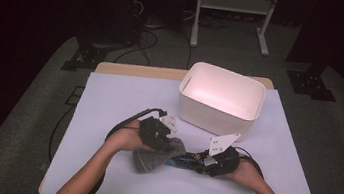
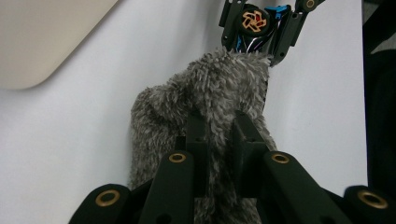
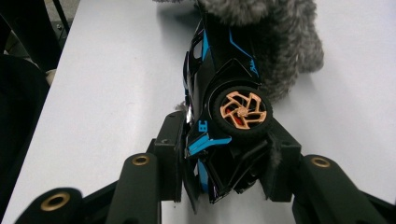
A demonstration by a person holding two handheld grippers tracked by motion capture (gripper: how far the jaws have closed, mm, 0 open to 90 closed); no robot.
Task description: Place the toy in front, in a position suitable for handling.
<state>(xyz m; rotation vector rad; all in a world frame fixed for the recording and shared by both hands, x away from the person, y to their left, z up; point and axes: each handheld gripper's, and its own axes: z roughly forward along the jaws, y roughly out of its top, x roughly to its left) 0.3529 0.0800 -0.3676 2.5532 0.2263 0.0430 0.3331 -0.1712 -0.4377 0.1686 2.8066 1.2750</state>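
A grey fuzzy cloth [image 1: 149,159] lies on the white mat near the front middle. My left gripper [image 1: 169,144] is shut on it, its jaws pinching a fold of the pile [image 2: 205,88]. A black toy car [image 3: 224,116] with blue trim and orange wheels lies on its side. My right gripper [image 3: 224,158] is shut on the car's near end. The car's far end is hidden by the cloth [image 3: 275,37]. In the high view the car [image 1: 184,159] bridges the gap between the two grippers, with the right gripper [image 1: 200,160] at its right.
A white plastic bin [image 1: 220,101] stands open at the back right of the mat [image 1: 108,109], just behind both hands. Its corner [image 2: 42,37] appears in the left gripper view. Cables trail from both grippers. Beyond the table are floor cables and stand legs.
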